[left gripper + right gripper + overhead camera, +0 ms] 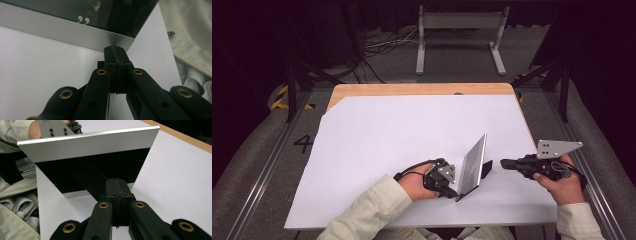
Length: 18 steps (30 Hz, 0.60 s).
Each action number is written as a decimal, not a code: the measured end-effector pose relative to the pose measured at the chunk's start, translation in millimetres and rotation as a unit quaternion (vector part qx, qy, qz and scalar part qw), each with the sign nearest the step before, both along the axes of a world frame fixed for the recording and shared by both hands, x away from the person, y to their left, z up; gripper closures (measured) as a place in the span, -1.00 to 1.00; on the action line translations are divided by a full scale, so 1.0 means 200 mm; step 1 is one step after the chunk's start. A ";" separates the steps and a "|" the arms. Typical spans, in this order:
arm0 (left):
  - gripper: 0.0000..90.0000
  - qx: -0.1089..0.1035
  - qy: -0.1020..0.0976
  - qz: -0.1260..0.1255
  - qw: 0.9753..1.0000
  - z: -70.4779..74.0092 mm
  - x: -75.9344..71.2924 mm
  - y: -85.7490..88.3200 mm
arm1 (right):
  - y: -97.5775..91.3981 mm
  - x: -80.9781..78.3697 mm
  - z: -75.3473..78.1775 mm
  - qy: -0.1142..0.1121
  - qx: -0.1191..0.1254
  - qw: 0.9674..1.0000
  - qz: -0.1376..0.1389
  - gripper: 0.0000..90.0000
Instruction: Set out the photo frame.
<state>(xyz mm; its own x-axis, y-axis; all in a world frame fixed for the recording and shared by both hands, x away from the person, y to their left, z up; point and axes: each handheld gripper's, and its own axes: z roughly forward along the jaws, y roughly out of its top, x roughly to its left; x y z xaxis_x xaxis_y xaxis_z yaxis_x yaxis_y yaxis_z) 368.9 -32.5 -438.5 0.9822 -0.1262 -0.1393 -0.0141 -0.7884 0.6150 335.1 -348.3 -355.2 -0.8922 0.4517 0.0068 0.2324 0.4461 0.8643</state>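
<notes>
The person's sleeves (pixel 367 210) come in at the bottom of the high view, each hand with a gripper. The left gripper (pixel 451 191) sits low on the white sheet (pixel 377 145), its jaws shut with nothing between them, their tips at the near bottom corner of the frame (pixel 473 167). In the left gripper view those tips (pixel 115 50) meet the silver border right at that corner; whether they press it or only touch I can't tell.

The frame stands tilted on its rear strut (pixel 87 182), towards the front right of the sheet, between the two grippers. The right gripper (pixel 504 163) hovers just behind it, jaws shut and empty, pointing at the black back and strut.

The step looks like squaring or shifting the frame by nudging its corner. Any next push should be low and gentle, since a shove higher up could tip it over the strut; the right gripper is placed to steady the back.
</notes>
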 end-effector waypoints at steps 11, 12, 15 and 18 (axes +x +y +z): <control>1.00 -0.004 -0.002 -0.016 1.000 0.00 -0.02 -0.11 | -0.03 -0.02 0.01 -0.004 0.005 1.000 -0.010 1.00; 1.00 -0.006 -0.002 -0.016 1.000 0.00 -0.02 -0.12 | -0.04 -0.02 0.01 -0.004 0.006 1.000 -0.012 1.00; 1.00 -0.011 -0.003 -0.020 1.000 0.00 -0.02 -0.16 | -0.06 -0.04 0.02 -0.008 0.008 1.000 -0.020 1.00; 1.00 -0.015 -0.007 -0.025 1.000 0.00 -0.03 -0.19 | -0.09 -0.06 0.03 -0.011 0.009 0.999 -0.029 1.00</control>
<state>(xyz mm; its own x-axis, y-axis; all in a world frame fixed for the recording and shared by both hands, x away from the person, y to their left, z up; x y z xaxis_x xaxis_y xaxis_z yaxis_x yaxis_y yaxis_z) 362.8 -69.8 -439.2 0.9763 -0.1792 -0.1215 -0.0617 -0.7680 0.6375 323.5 -365.5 -349.0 -0.8647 0.5022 -0.0047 0.2373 0.4168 0.8775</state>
